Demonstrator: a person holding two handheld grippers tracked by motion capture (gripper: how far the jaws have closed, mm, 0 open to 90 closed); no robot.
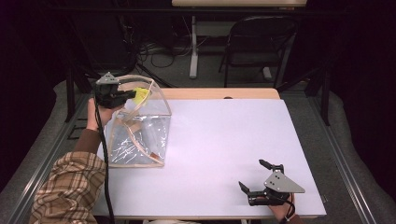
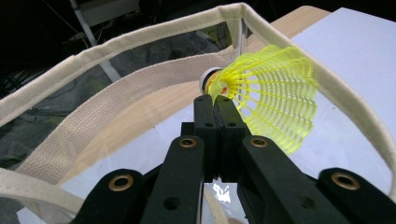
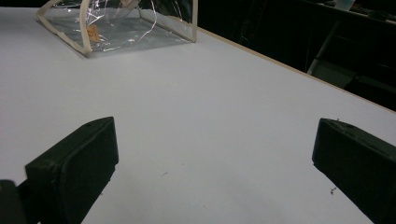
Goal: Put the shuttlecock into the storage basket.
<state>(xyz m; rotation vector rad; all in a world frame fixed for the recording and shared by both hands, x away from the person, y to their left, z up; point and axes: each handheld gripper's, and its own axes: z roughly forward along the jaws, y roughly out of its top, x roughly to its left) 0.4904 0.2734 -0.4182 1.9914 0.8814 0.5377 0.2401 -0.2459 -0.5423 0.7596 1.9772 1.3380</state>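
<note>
Yellow plastic mesh shuttlecock [image 2: 273,95] sits pinched at its base in the left tool [image 2: 215,100], above the mouth of a clear cream-trimmed plastic bag [image 1: 140,135] on the white bench [image 1: 224,149]. Right tool [image 1: 260,176] rests wide apart near the front edge.

We note a glossy clear plastic bag [image 1: 140,135] edged with woven cream cloth trim [image 2: 154,35], a yellow plastic mesh shuttlecock [image 2: 273,93], matt black jaws, and a smooth matt white table surface [image 1: 224,154] over wood.
</note>
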